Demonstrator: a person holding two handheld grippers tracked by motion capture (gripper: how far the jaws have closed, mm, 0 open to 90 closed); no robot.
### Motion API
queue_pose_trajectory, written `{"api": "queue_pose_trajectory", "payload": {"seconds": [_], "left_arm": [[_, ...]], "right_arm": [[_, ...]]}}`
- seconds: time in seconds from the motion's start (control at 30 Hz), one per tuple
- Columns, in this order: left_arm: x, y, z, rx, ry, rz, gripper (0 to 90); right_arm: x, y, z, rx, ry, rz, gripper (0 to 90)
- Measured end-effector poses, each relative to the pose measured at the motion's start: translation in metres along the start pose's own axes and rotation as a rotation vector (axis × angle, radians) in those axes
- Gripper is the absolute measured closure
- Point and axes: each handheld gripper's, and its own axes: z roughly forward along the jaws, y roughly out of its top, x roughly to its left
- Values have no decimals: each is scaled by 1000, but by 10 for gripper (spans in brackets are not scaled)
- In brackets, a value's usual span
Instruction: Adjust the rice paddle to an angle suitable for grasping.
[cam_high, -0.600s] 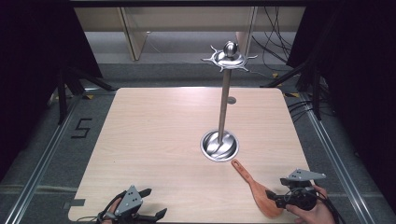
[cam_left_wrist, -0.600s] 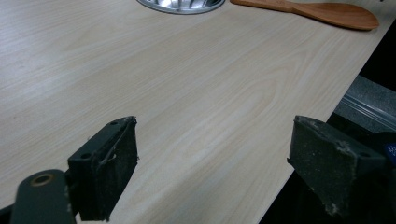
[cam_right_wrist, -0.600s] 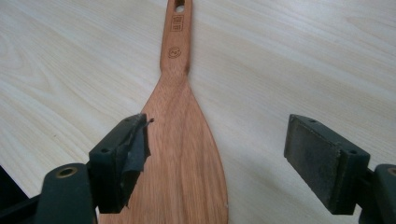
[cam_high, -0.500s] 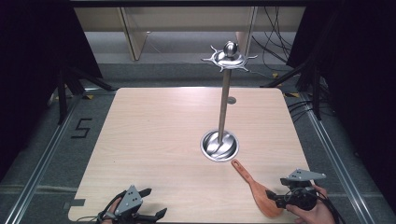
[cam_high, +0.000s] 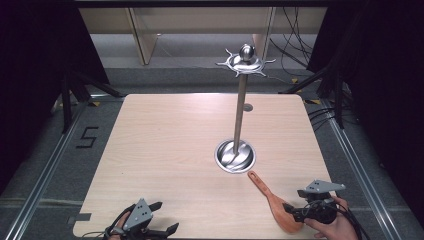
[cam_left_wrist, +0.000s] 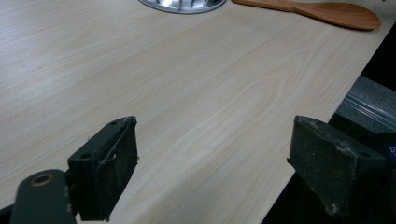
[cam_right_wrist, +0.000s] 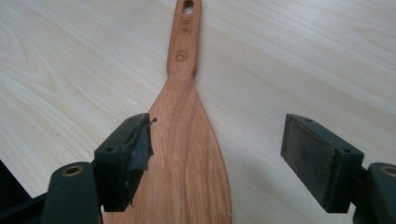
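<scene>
Step in hand: getting the right claw (cam_high: 292, 212) onto the wooden spatula (cam_high: 274, 202), most likely to hang it on the steel rack (cam_high: 240, 112).
Spatula: lies flat on the counter (cam_high: 165, 150) at the near right, blade toward the near edge, handle pointing far-left at the rack's round base (cam_high: 235, 156); the hanging hole (cam_right_wrist: 188, 6) is at the handle's far end.
Right claw: wide open, jaws straddling the broad blade; in the right gripper view the left jaw sits over the blade's edge, the right jaw stands well clear on bare wood.
Left claw (cam_high: 157, 220): wide open and idle at the near left of the counter, nothing between its jaws, well apart from the spatula.
Rack: upright post with a ring of hooks (cam_high: 245, 62) at the top, far from the claw.
Doing it well: shift the right claw a touch so the blade is centred between the jaws, or move forward to the narrower neck (cam_right_wrist: 183, 65), where a firmer pinch seems likely.
Caution: the blade is thin and flat on the counter; the jaws should come low and close evenly, or it may slide away.
Keep clear: leave the hole end free for the hook.
</scene>
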Motion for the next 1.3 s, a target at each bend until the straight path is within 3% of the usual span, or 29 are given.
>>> {"api": "queue_pose_trajectory", "payload": {"seconds": [0.03,0.07,0.1,0.13,0.23,0.27,0.57,0.6,0.67,0.7,0.73,0.8,0.83,0.93,0.97,1.0,1.03,1.1,1.13,1.3], "left_arm": [[0,0,0,0,0,0,148],[2,0,-1,24,7,28,148],[0,0,0,3,1,3,148],[0,0,0,3,1,3,149],[-1,-1,1,3,1,-25,148],[1,0,0,11,3,11,148],[1,0,0,3,-3,1,148],[1,0,0,1,2,1,149],[1,0,0,-1,1,2,149],[1,0,0,-1,1,2,148],[3,0,-1,18,7,25,148],[2,0,-1,19,8,30,149],[3,0,-1,25,9,32,149],[3,0,-1,19,7,27,149],[3,0,-1,25,5,28,148],[-1,-1,1,3,1,-25,148],[-1,-1,1,3,1,-25,148],[3,0,-1,26,5,27,148],[2,0,-1,20,5,30,149],[1,0,0,5,0,12,149]], "right_arm": [[0,0,0,0,0,0,258],[-3,1,1,-7,-13,-51,262],[0,6,0,-2,-10,-42,269],[-1,7,2,-4,-13,-69,272],[3,12,3,-2,-9,-59,284],[2,17,4,15,-9,-78,291],[5,32,18,42,-6,-100,297],[5,38,19,91,-1,-108,297],[7,42,23,81,-4,-102,299],[7,45,23,101,-1,-112,301],[7,45,23,101,-1,-112,301],[8,49,28,87,0,-110,301],[7,54,28,126,2,-133,303],[8,58,30,135,-4,-134,308],[8,58,34,110,-6,-139,309],[11,64,33,172,10,-117,312],[11,64,33,172,10,-117,312],[14,70,37,187,13,-105,317],[12,72,39,186,12,-129,323],[14,77,46,224,31,-141,365]]}}
